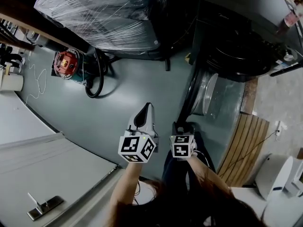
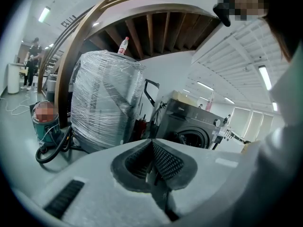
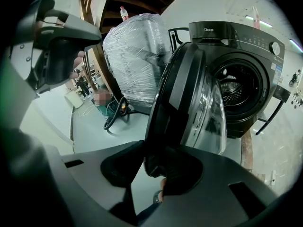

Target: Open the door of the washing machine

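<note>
The dark front-loading washing machine (image 1: 246,46) stands at the upper right, its drum (image 3: 239,86) showing through the open porthole. Its round door (image 1: 207,94) with the glass bowl (image 3: 210,112) is swung out toward me and appears edge-on in the head view. My black right gripper (image 1: 182,126) is shut on the door's rim, which sits between the jaws (image 3: 158,162) in the right gripper view. The white left gripper (image 1: 144,110) hovers just left of it over the floor, clear of the door. Its jaws (image 2: 151,145) are shut on nothing and point toward the machine (image 2: 189,126).
A bulky load wrapped in plastic film (image 1: 104,13) stands left of the machine. A red-topped vacuum (image 1: 66,63) with a black hose (image 1: 97,79) sits on the grey floor. A slatted wooden board (image 1: 246,145) lies right of the door. A pale panel with a handle (image 1: 42,205) is at the lower left.
</note>
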Action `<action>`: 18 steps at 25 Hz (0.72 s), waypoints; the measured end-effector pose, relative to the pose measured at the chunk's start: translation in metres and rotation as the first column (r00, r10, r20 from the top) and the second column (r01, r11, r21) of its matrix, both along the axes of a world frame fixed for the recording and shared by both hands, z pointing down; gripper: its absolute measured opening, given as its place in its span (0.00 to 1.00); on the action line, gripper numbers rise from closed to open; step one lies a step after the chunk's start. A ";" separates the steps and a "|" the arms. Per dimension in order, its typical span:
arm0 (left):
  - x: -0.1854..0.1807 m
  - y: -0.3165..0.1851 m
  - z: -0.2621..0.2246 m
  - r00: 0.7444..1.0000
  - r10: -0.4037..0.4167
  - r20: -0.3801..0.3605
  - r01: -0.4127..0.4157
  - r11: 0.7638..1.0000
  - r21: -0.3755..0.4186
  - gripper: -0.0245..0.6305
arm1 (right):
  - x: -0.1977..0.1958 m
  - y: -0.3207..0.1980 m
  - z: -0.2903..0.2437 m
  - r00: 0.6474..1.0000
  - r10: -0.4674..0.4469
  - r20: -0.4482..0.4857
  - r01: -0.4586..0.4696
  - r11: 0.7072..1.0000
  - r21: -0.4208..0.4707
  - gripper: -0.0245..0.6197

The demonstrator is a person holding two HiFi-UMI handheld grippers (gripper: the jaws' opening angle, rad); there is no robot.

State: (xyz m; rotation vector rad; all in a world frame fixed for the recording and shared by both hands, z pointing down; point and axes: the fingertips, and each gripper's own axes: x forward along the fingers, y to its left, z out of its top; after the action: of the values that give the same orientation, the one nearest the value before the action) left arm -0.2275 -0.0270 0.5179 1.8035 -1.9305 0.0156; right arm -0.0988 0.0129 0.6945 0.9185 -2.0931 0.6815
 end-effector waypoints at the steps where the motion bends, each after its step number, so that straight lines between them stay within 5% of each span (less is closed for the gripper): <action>1: -0.004 0.001 0.000 1.000 -0.009 0.001 0.009 1.000 -0.001 0.06 | -0.004 0.001 0.000 1.000 0.007 0.002 -0.007 1.000 -0.003 0.21; 18: -0.061 0.012 0.002 0.987 -0.161 0.023 0.162 0.986 -0.038 0.06 | -0.068 -0.004 0.001 1.000 0.010 0.029 -0.007 0.996 -0.083 0.21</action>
State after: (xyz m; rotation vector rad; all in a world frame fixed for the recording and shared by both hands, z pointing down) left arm -0.2886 -0.0153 0.5203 1.6225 -2.0704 0.0172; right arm -0.1668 0.0093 0.6959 0.8767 -2.0711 0.7849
